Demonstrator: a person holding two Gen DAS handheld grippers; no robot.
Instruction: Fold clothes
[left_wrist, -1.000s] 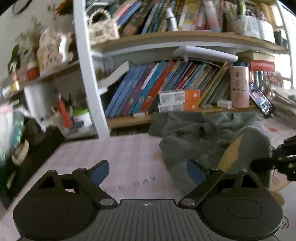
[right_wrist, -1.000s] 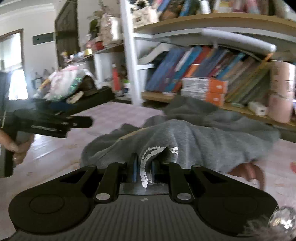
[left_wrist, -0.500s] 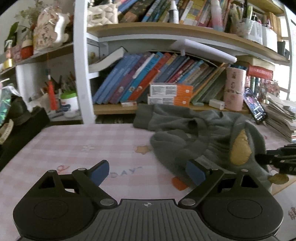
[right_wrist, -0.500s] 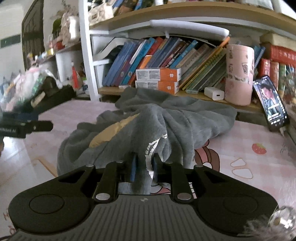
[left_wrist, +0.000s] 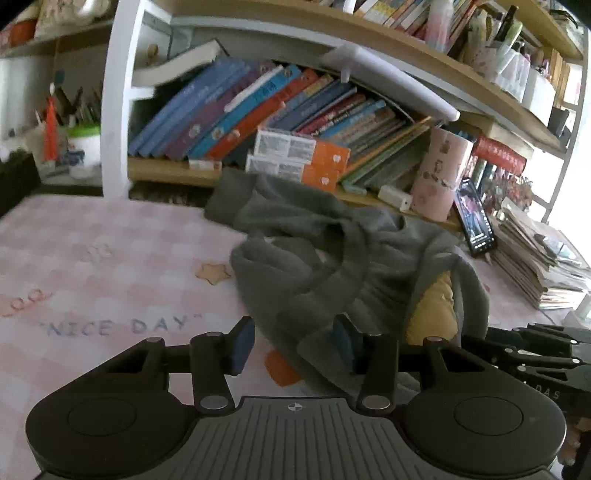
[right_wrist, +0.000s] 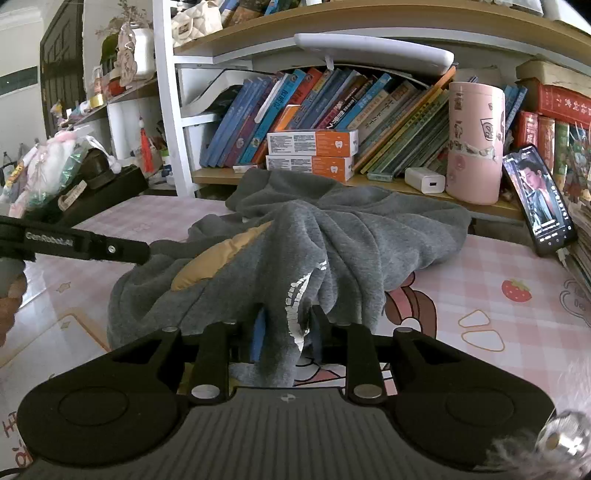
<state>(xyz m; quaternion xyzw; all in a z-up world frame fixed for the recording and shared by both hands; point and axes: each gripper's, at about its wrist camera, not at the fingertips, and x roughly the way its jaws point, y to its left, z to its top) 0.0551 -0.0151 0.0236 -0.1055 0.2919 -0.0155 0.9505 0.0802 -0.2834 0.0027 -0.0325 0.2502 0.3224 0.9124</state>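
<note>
A crumpled grey sweatshirt (left_wrist: 306, 266) (right_wrist: 369, 236) with a tan patch (right_wrist: 218, 258) and white print lies on the pink checked table cover (left_wrist: 92, 258). My right gripper (right_wrist: 288, 334) is shut on a fold of the printed fabric, lifting it slightly. In the left wrist view that gripper (left_wrist: 535, 350) shows at the right edge. My left gripper (left_wrist: 292, 346) is open, its blue pads partly narrowed, with the sweatshirt's near left edge lying between them against the right pad (left_wrist: 343, 347). Seen from the right wrist, the left gripper (right_wrist: 146, 254) reaches the garment's left side.
A bookshelf (right_wrist: 332, 110) runs along the back with orange boxes (right_wrist: 310, 151), a pink cup (right_wrist: 474, 144) and a white charger (right_wrist: 424, 181). A phone (right_wrist: 539, 199) leans at the right beside stacked papers (left_wrist: 535, 258). A black box (right_wrist: 99, 192) stands at the left.
My left gripper has moved forward and right onto the sweatshirt's edge, and its fingers have narrowed. The right gripper stays shut on the fabric, which has settled lower.
</note>
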